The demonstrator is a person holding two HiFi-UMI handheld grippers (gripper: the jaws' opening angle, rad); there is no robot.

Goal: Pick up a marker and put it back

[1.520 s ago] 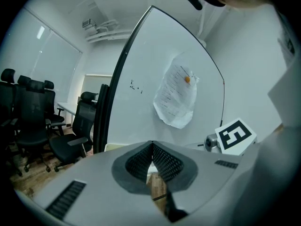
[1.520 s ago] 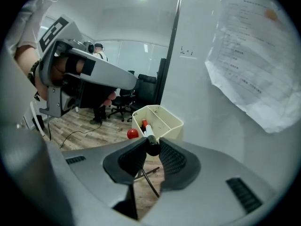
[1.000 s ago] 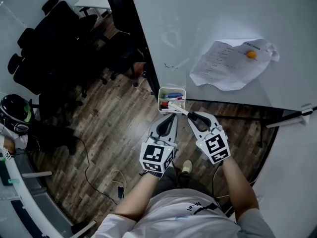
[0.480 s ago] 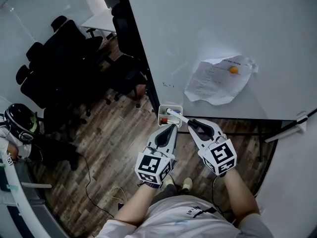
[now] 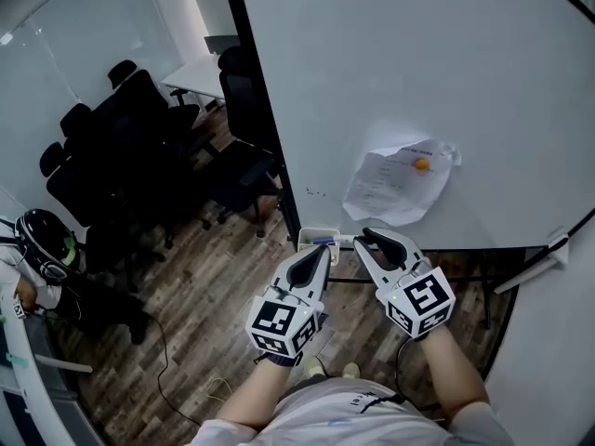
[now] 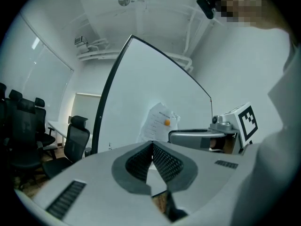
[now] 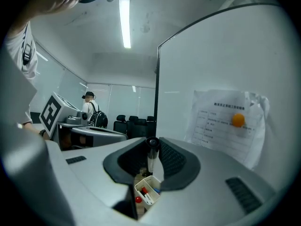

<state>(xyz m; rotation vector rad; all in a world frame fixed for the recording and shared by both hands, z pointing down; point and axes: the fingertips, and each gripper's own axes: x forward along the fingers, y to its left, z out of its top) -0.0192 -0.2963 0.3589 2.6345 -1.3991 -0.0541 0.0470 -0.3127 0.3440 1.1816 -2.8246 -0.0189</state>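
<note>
My right gripper (image 5: 364,238) (image 7: 153,144) is shut on a white marker (image 5: 345,241) (image 7: 150,164) with a black cap, gripped near the cap end. The marker hangs over the small white marker holder (image 5: 316,235) (image 7: 155,181), which is fixed at the whiteboard's lower left corner. Red and blue markers lie in it. Just to the left, my left gripper (image 5: 322,252) (image 6: 152,144) has its jaws together with nothing between them. In the head view the two grippers hide most of the holder.
The whiteboard (image 5: 418,72) fills the upper right, with a crumpled printed sheet (image 5: 398,184) (image 7: 226,125) pinned by an orange magnet (image 5: 421,164). Black office chairs (image 5: 139,137) stand on the wooden floor to the left. A person (image 5: 35,242) sits at far left.
The head view has tilted up, showing more whiteboard. Both grippers sit lower in the picture and now cover the holder. The right gripper still holds the marker.
</note>
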